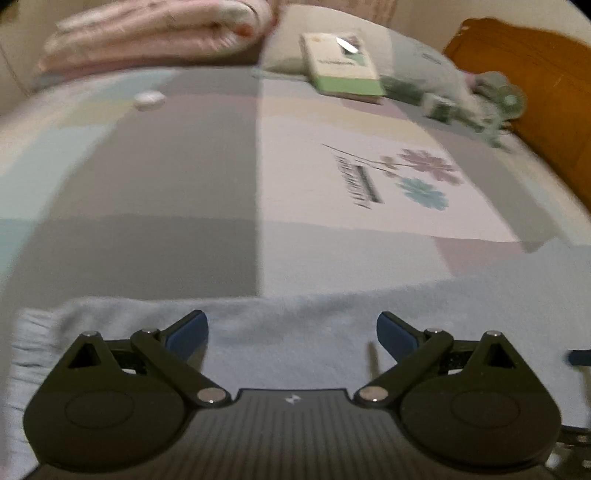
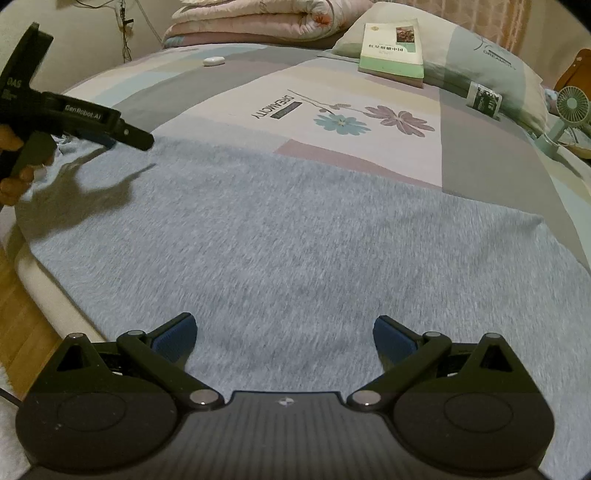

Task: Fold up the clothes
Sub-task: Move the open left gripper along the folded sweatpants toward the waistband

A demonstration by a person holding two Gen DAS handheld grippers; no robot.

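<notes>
Jaws wide on both the left gripper (image 1: 291, 328) and right gripper (image 2: 284, 332), above the grey garment (image 2: 295, 229).
"GenRobot.AI" marks the left gripper; the bedsheet (image 2: 369, 92) reads "DREAMCITY", a book (image 2: 391, 48) beyond.

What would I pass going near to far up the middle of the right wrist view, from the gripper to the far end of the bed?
Right gripper, open → light blue garment spread flat → flower print on the bedsheet → green-edged book leaning on the pillow → folded pink quilt.
</notes>
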